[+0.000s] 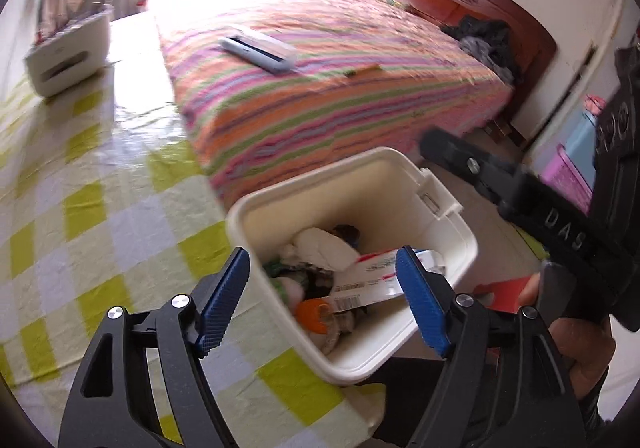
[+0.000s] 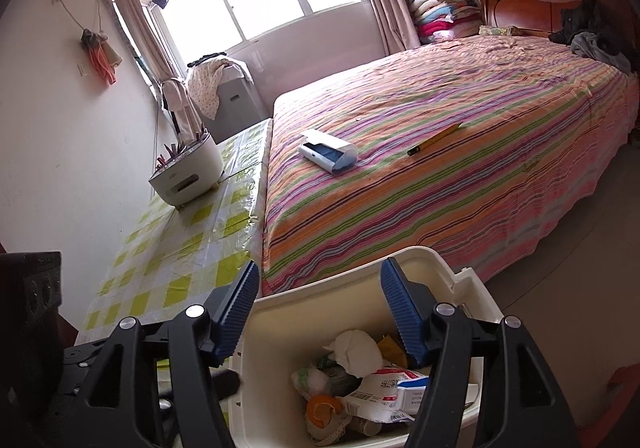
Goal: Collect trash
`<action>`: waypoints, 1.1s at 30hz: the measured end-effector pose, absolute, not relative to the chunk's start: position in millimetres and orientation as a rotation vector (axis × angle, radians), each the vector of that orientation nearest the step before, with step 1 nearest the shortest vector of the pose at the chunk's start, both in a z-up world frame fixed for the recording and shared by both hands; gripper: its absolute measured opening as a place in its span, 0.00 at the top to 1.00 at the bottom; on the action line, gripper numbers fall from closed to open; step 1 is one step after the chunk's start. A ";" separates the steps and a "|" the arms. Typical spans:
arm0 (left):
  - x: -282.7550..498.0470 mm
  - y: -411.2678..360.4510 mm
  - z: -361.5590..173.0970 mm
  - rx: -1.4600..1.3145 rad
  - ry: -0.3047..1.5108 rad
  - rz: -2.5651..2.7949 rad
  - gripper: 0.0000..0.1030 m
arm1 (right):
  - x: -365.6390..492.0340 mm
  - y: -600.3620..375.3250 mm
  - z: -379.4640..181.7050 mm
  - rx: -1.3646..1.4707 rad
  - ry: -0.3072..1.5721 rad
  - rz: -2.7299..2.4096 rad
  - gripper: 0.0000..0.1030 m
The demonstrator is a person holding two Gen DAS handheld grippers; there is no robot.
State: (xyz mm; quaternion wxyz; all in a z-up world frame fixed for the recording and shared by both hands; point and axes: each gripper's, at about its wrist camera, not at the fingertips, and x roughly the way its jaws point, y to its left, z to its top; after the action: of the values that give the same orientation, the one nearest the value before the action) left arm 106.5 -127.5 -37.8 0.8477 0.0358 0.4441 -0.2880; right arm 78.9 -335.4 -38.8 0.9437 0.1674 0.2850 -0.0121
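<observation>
You are in a bedroom, at a low surface covered with a yellow-and-white checked cloth (image 2: pixel 188 232) that runs along the left side of a bed with a striped cover (image 2: pixel 460 176). Your left gripper (image 1: pixel 324 296) has its blue jaws apart with nothing pressed between them; they stand over the near left part of the white trash bin (image 1: pixel 452 204), one finger outside its left wall and one above its inside. Your right gripper (image 2: pixel 320 312) is also apart and holds nothing; its left finger is outside the left wall of the bin and its right finger is over the opening. The bin stands at the near end of the checked cloth, close to the near corner of the bed, and it has no lid on. Inside it you see a crumpled white tissue (image 2: pixel 356 352), a white packet with red and blue print (image 2: pixel 384 392), and something orange (image 2: pixel 320 410) near the bottom. On the bed lie a white flat case (image 2: pixel 328 150) and, to its right, a yellow pencil-like stick (image 2: pixel 434 140). At the far end of the checked cloth stands a white rounded holder (image 2: pixel 188 176) with pens in it.
</observation>
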 end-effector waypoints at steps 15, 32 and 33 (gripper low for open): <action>29.3 -39.2 -0.7 0.153 0.740 -0.224 0.19 | 5.9 -254.6 -10.4 0.132 0.502 -0.068 0.30; -5.5 12.3 15.0 0.125 0.699 -0.165 0.14 | -16.0 -217.0 4.5 0.131 0.541 -0.064 0.27; -5.4 13.8 14.6 0.125 0.701 -0.165 0.14 | -15.4 -215.9 3.6 0.132 0.543 -0.062 0.27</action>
State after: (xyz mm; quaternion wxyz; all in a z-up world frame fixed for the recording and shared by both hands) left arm -5.4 13.8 14.6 0.9340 0.0610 0.3426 -0.0805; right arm -15.4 -215.9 3.6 0.9607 0.0654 0.2680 -0.0304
